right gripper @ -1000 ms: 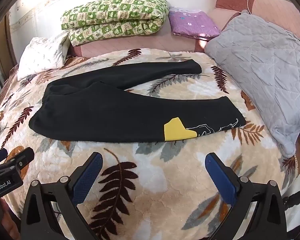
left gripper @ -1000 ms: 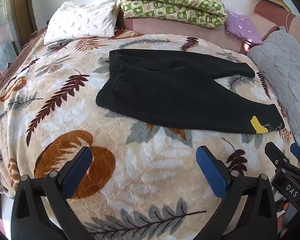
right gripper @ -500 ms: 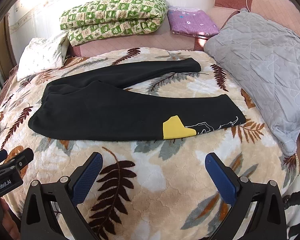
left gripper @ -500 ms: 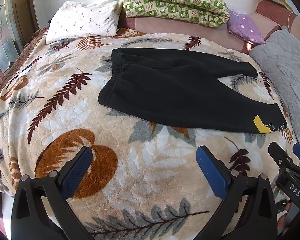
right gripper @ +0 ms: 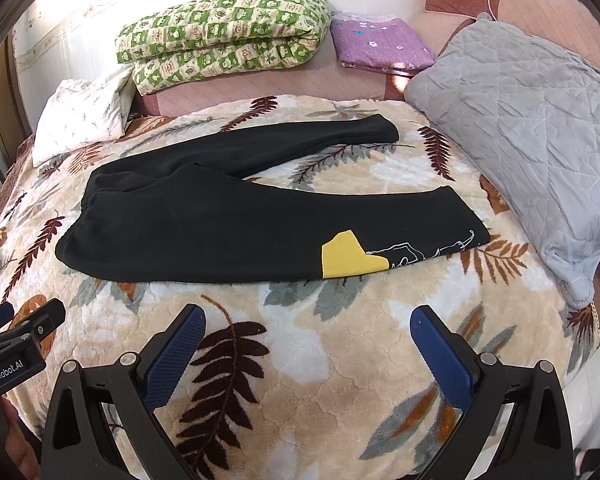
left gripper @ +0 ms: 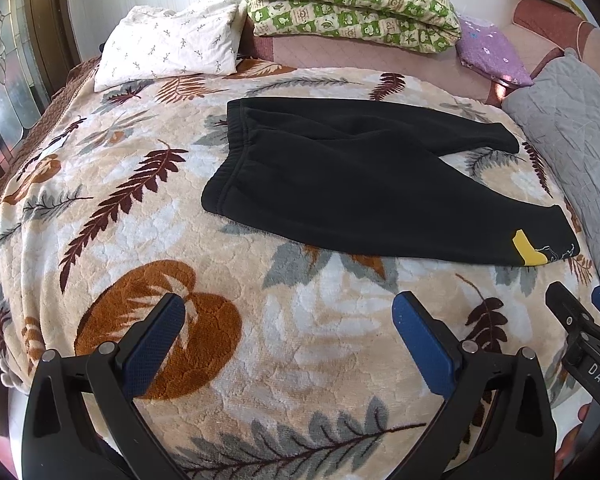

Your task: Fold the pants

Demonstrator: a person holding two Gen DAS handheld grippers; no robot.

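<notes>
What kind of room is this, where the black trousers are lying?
Most likely a bedroom in a home. The black trousers lie on a bed under a leaf-patterned blanket, with a white pillow and a folded green quilt at its head.

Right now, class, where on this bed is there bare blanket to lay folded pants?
Free: leaf blanket between the pants' waistband and the white pillow, and the strip between the pants and both open grippers. Crowded: the head end and the grey cushion side.
</notes>
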